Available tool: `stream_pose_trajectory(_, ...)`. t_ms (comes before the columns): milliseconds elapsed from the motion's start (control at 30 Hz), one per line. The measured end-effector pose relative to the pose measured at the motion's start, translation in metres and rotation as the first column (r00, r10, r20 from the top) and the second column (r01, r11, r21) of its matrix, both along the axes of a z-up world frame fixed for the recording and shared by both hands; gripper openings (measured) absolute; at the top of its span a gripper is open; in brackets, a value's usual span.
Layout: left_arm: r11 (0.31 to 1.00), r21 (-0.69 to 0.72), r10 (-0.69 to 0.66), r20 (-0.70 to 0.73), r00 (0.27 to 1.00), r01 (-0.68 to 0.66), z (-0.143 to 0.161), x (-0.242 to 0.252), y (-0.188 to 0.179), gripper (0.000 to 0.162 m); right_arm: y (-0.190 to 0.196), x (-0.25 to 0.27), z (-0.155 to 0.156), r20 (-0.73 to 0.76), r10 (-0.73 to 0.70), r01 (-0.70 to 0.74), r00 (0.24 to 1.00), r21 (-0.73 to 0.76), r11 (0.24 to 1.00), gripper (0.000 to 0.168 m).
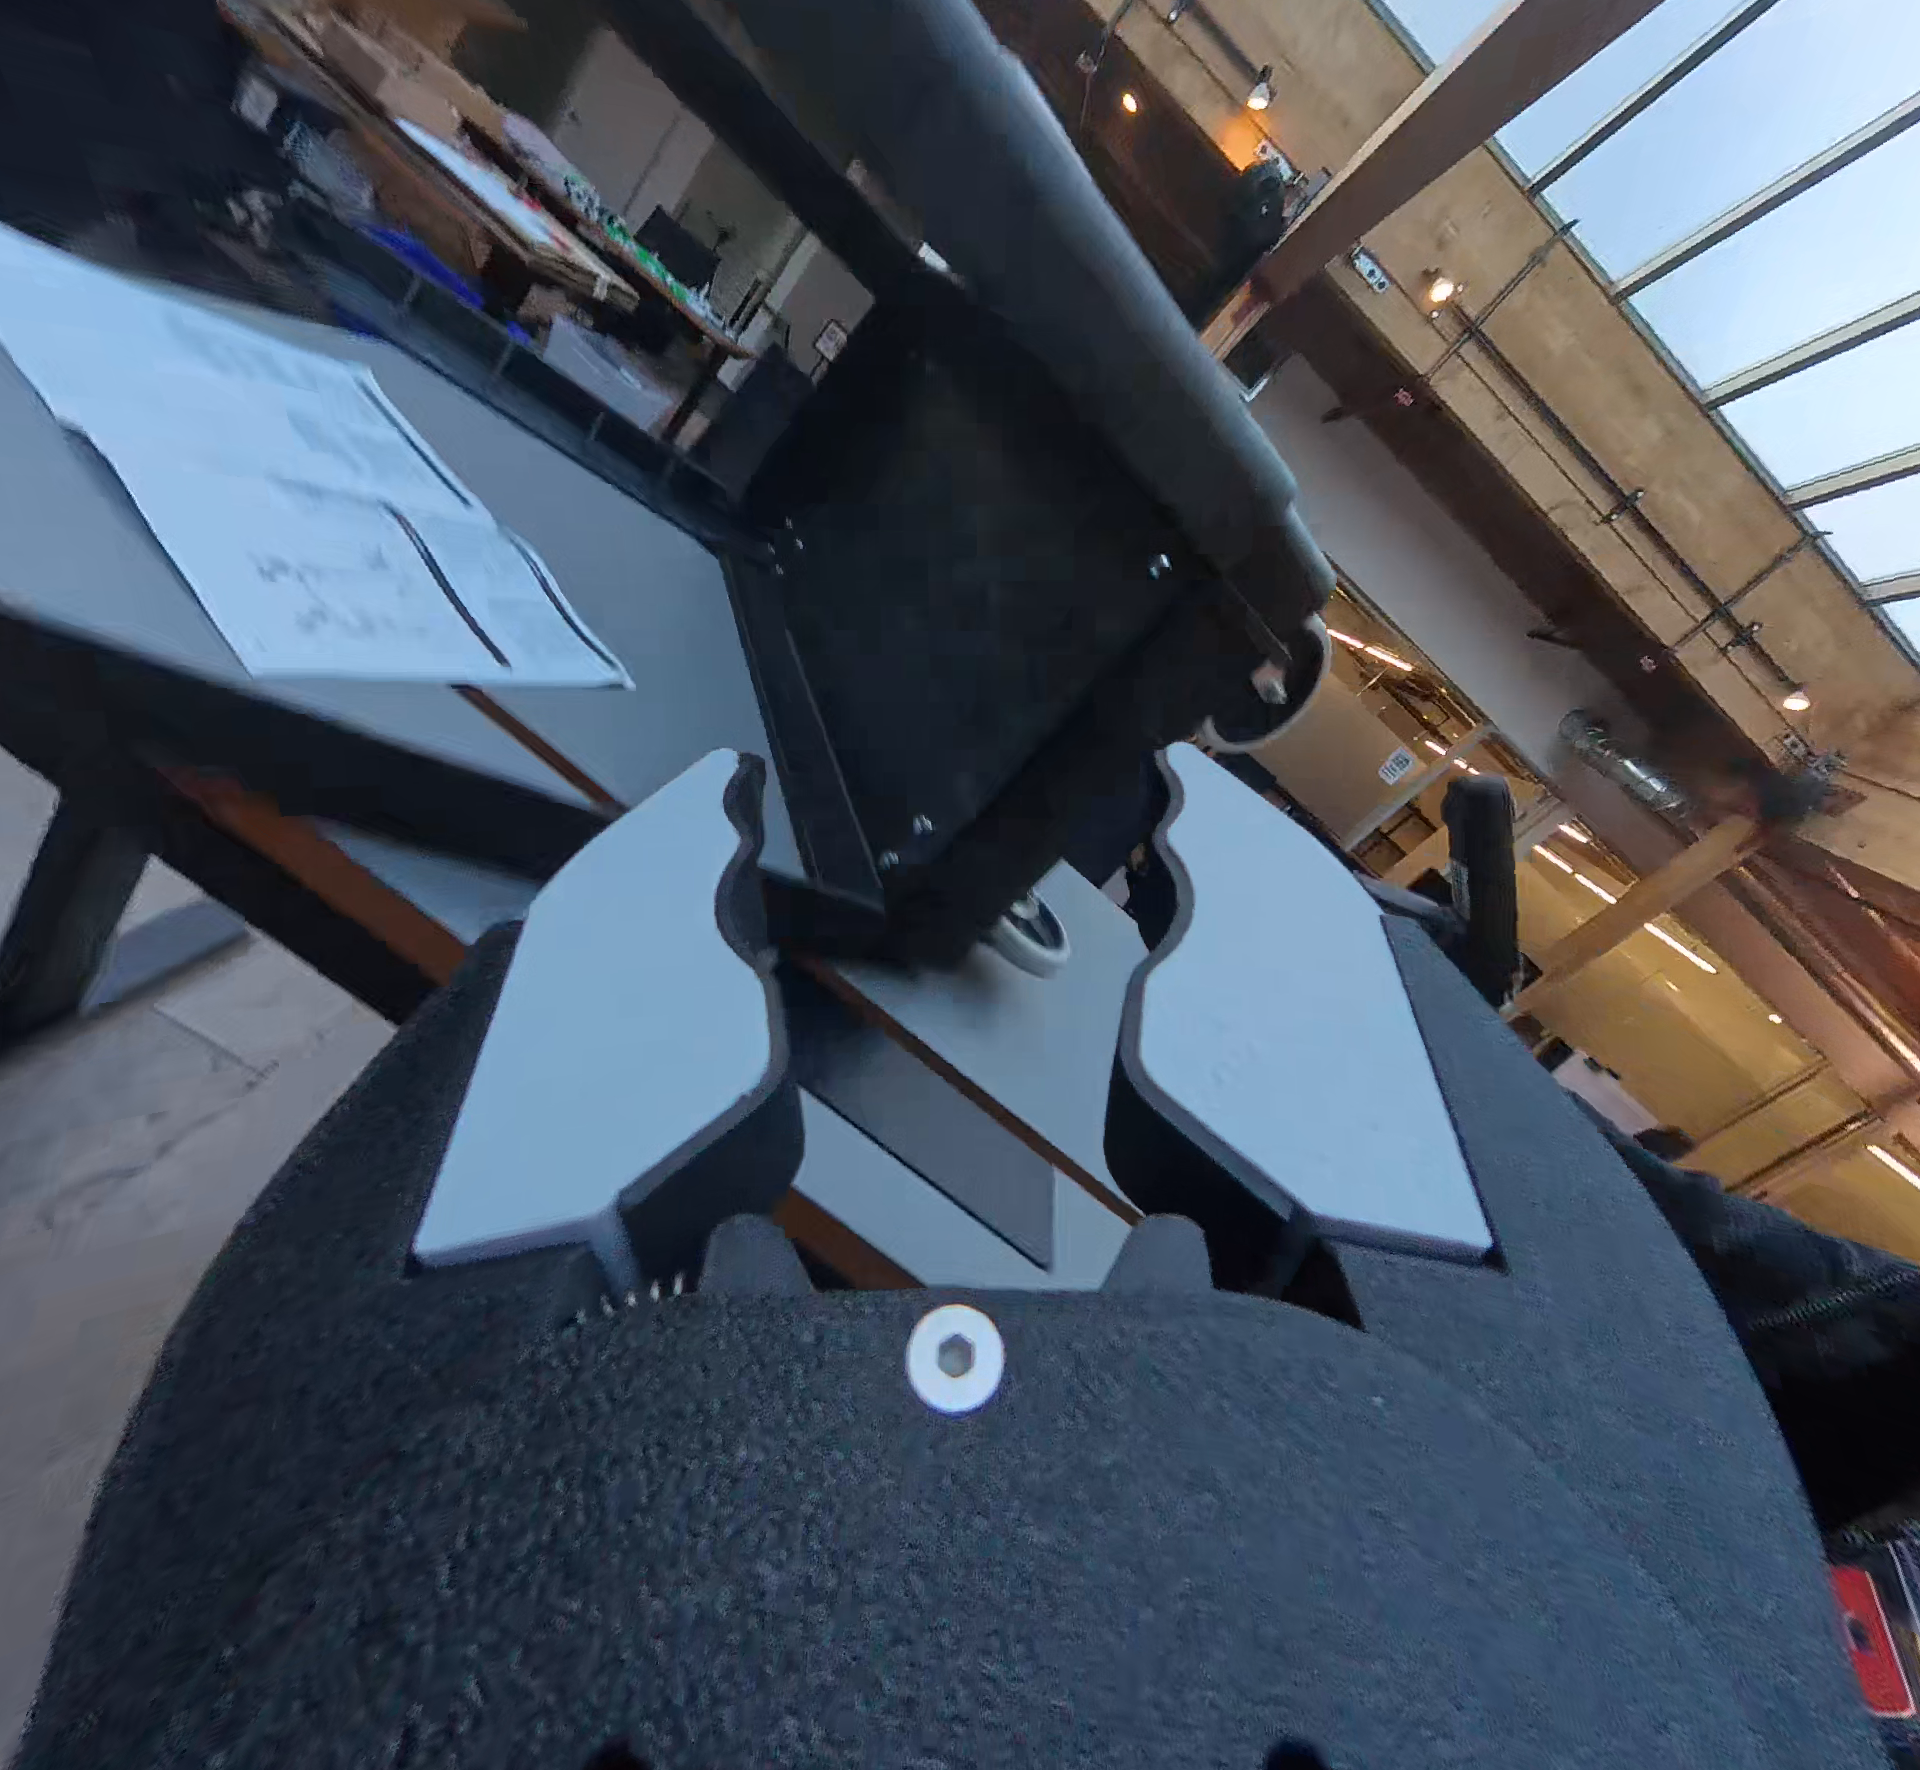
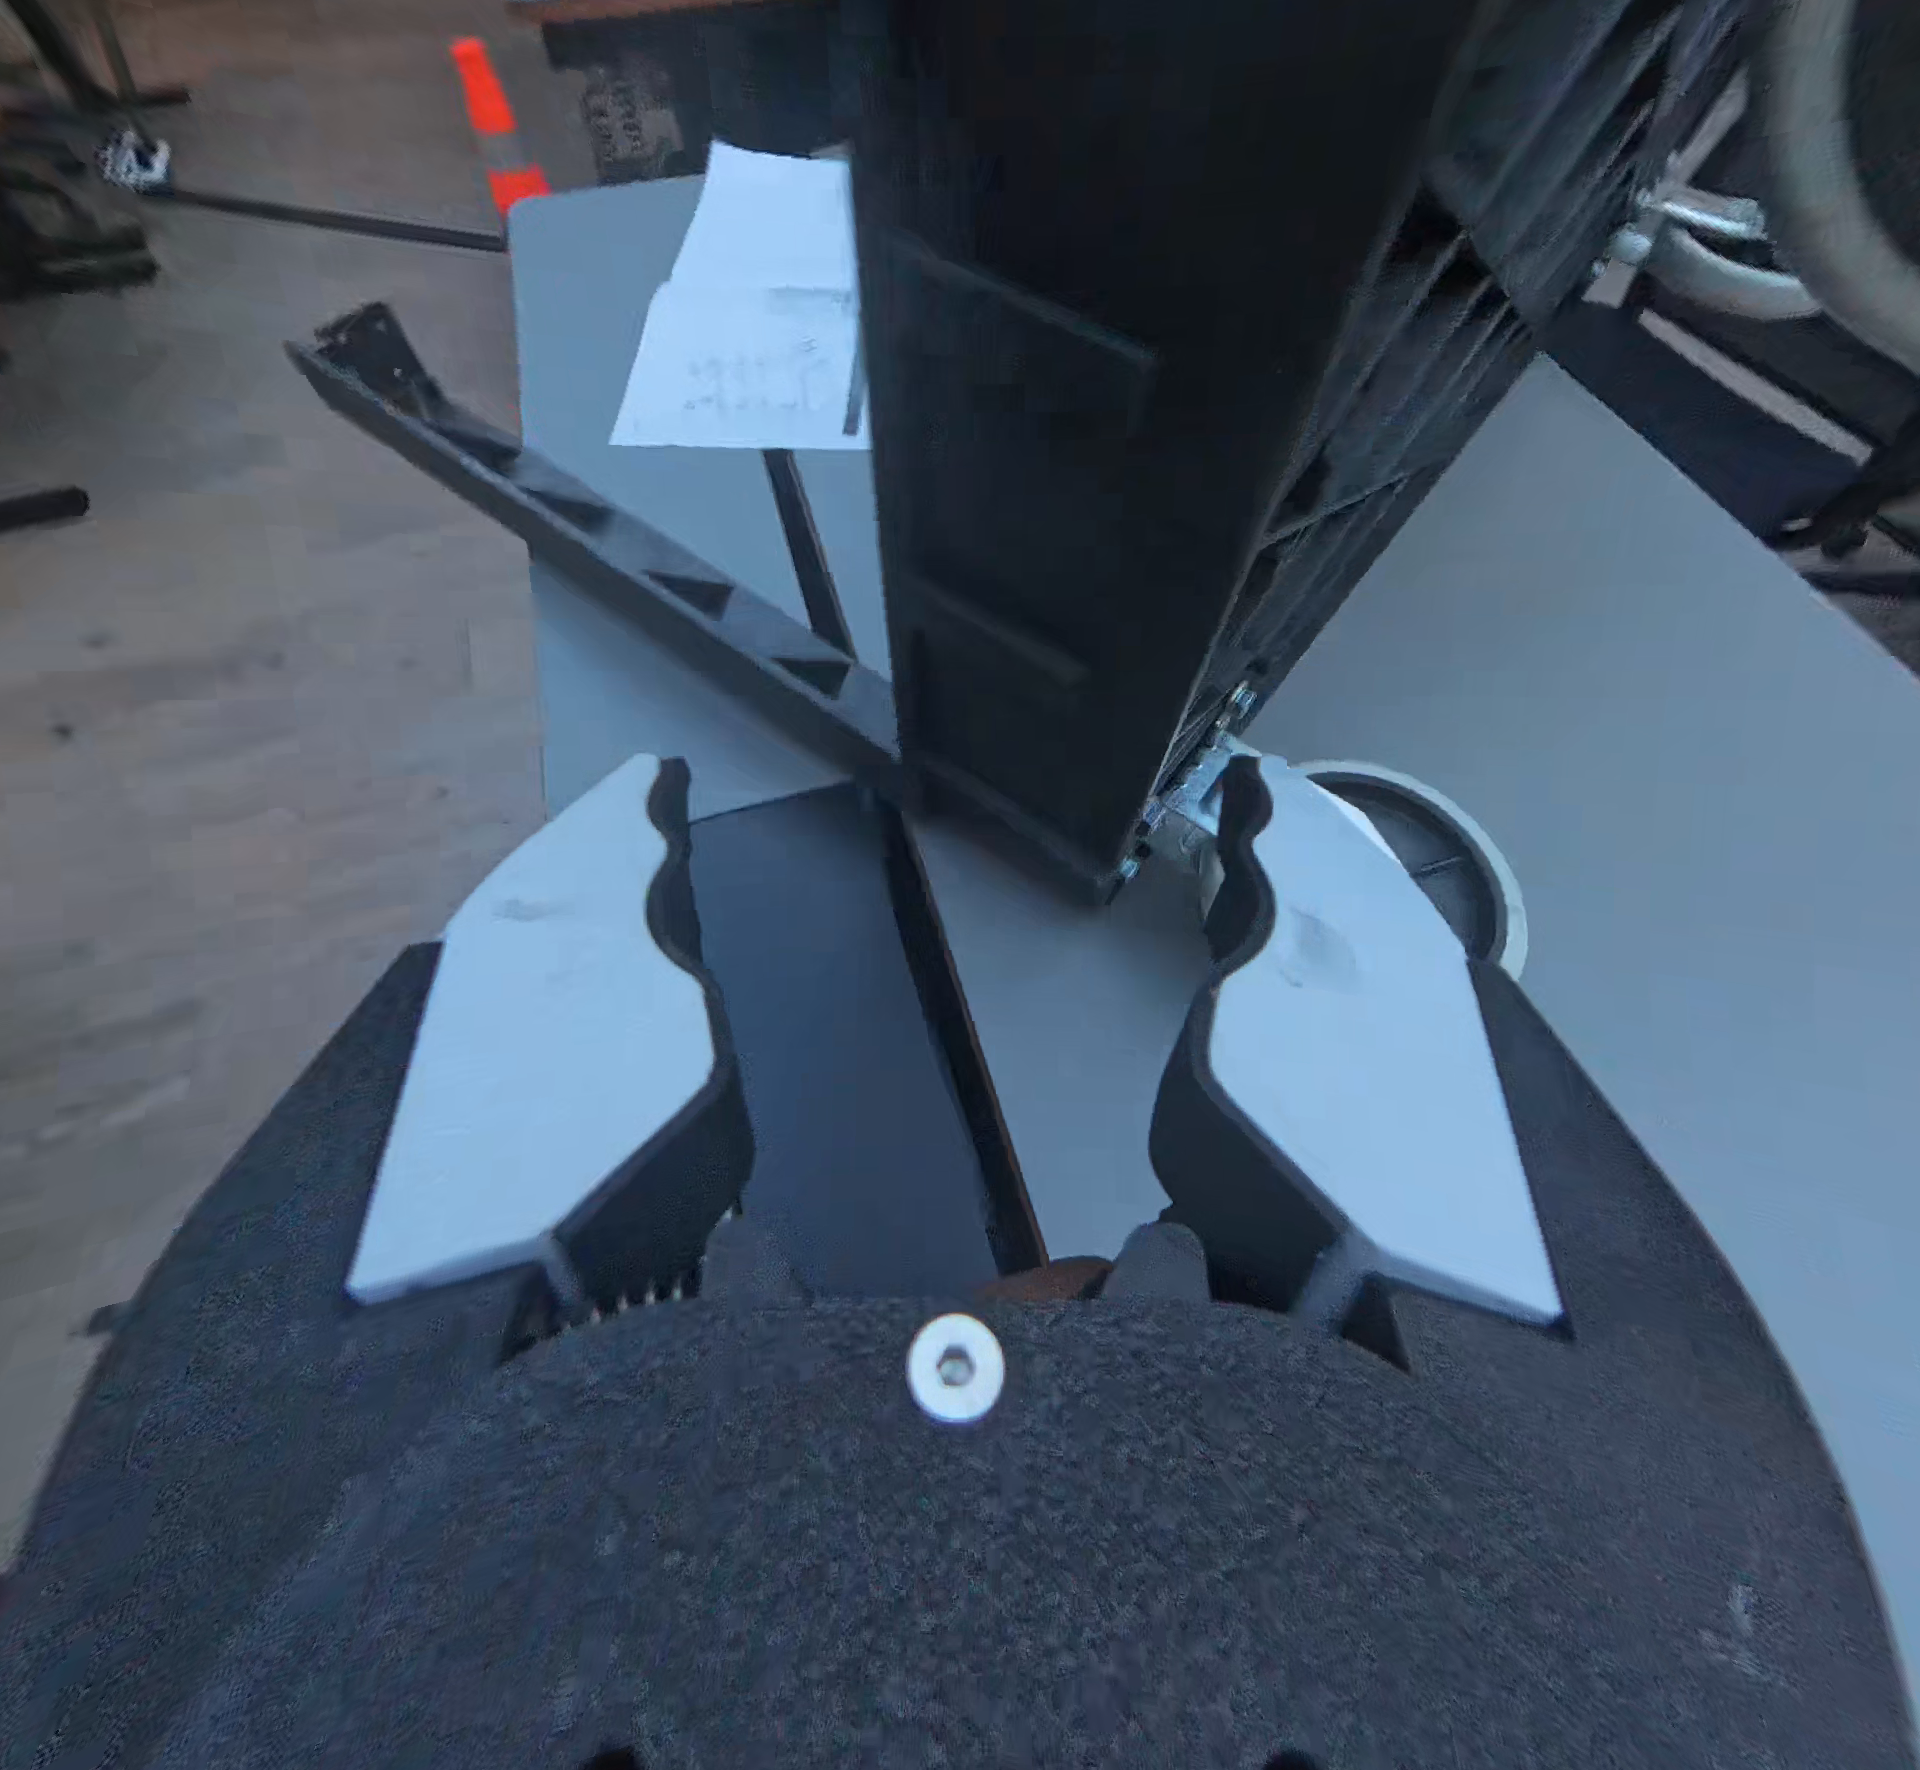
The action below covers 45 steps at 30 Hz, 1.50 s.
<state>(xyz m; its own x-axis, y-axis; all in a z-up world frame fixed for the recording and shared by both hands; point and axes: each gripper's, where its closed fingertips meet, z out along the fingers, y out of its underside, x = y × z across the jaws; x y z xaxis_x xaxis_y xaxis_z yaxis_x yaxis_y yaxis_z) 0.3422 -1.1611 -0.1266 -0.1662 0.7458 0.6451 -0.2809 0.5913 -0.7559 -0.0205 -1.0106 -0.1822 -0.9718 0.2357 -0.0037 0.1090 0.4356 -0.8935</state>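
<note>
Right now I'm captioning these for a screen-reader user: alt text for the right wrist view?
The open right gripper faces the lower corner of a tall black panel standing on a grey table, a white-rimmed caster wheel beside it. A black ribbed bar and a printed sheet lie behind.

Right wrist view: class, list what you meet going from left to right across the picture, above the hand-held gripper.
Orange cone → white paper sheet → tall black frame → white-rimmed caster wheel.
</note>
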Motion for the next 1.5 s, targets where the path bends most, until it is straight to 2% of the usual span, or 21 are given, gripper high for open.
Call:
stream_pose_trajectory(67,0.997,-0.074,0.024,-0.003,1.0,-0.024,0.034,-0.007,-0.072,0.078,-0.019,-0.019,0.0,0.035,-0.045,0.045,0.998,-0.002,0.999,0.109)
stream_pose_trajectory(167,0.979,-0.199,0.046,-0.018,0.999,-0.049,0.081,-0.014,-0.173,0.088,-0.041,-0.036,0.01,0.041,-0.078,0.079,0.996,-0.03,0.996,0.114)
stream_pose_trajectory(233,0.959,-0.278,0.052,-0.019,0.998,-0.055,0.102,-0.017,-0.231,0.094,-0.054,-0.043,0.016,0.042,-0.086,0.088,0.995,-0.046,0.995,0.115)
stream_pose_trajectory(300,0.943,-0.327,0.046,-0.037,0.998,-0.056,0.115,-0.018,-0.279,0.098,-0.065,-0.046,0.017,0.08,-0.097,0.102,0.992,-0.059,0.993,0.116)
stream_pose_trajectory(400,0.947,-0.32,-0.044,-0.038,0.998,0.029,0.123,-0.032,-0.324,0.101,-0.074,-0.047,0.017,0.164,-0.15,0.164,0.975,-0.073,0.984,0.116)
stream_pose_trajectory(467,0.932,-0.335,-0.153,-0.01,0.988,0.141,0.126,-0.048,-0.333,0.101,-0.081,-0.046,0.016,0.194,-0.168,0.187,0.967,-0.082,0.979,0.113)
stream_pose_trajectory(600,0.852,-0.35,-0.394,0.059,0.917,0.389,0.129,-0.078,-0.316,0.098,-0.088,-0.05,0.02,0.201,-0.198,0.217,0.959,-0.075,0.973,0.112)
stream_pose_trajectory(633,0.847,-0.347,-0.406,0.067,0.911,0.403,0.13,-0.084,-0.315,0.102,-0.088,-0.051,0.021,0.206,-0.19,0.21,0.96,-0.077,0.975,0.111)
stream_pose_trajectory(767,0.852,-0.361,-0.375,0.082,0.923,0.378,0.133,-0.096,-0.32,0.1,-0.089,-0.053,0.021,0.204,-0.135,0.151,0.97,-0.068,0.986,0.111)
stream_pose_trajectory(867,0.838,-0.429,-0.296,0.162,0.941,0.338,0.128,-0.103,-0.32,0.1,-0.084,-0.054,0.023,0.249,-0.093,0.117,0.964,-0.08,0.99,0.097)
stream_pose_trajectory(933,0.84,-0.435,-0.28,0.165,0.946,0.325,0.129,-0.104,-0.32,0.098,-0.081,-0.054,0.022,0.253,-0.056,0.075,0.966,-0.066,0.995,0.09)
stream_pose_trajectory(1067,0.851,-0.423,-0.281,0.135,0.95,0.312,0.13,-0.102,-0.323,0.093,-0.068,-0.052,0.016,0.171,-0.036,0.029,0.985,0.047,0.998,0.079)
stream_pose_trajectory(1133,0.877,-0.393,-0.281,0.044,0.959,0.276,0.129,-0.087,-0.33,0.088,-0.045,-0.043,0.006,0.076,-0.07,0.057,0.995,0.156,0.986,0.083)
stream_pose_trajectory(1200,0.929,-0.329,-0.192,-0.048,0.98,0.166,0.114,-0.06,-0.35,0.087,-0.014,-0.016,-0.02,0.008,-0.077,0.071,0.997,0.291,0.954,0.086)
stream_pose_trajectory(1233,0.945,-0.297,-0.157,-0.036,0.987,0.139,0.095,-0.049,-0.36,0.087,-0.002,0.008,-0.037,0.013,-0.06,0.051,0.998,0.344,0.938,0.085)
stream_pose_trajectory(1300,0.964,-0.208,-0.152,0.077,0.985,0.165,0.037,-0.041,-0.379,0.086,0.0,0.073,-0.073,0.138,-0.018,-0.036,0.99,0.378,0.925,0.084)
stream_pose_trajectory(1333,0.971,-0.152,-0.164,0.149,0.975,0.186,0.004,-0.045,-0.392,0.086,-0.01,0.108,-0.089,0.213,0.014,-0.095,0.977,0.377,0.921,0.085)
stream_pose_trajectory(1400,0.971,-0.066,-0.207,0.264,0.942,0.232,-0.056,-0.067,-0.426,0.086,-0.044,0.153,-0.12,0.268,0.066,-0.174,0.961,0.402,0.899,0.09)
stream_pose_trajectory(1500,0.953,-0.003,-0.272,0.443,0.854,0.304,-0.137,-0.13,-0.493,0.087,-0.12,0.167,-0.139,0.353,0.04,-0.166,0.935,0.337,0.927,0.09)
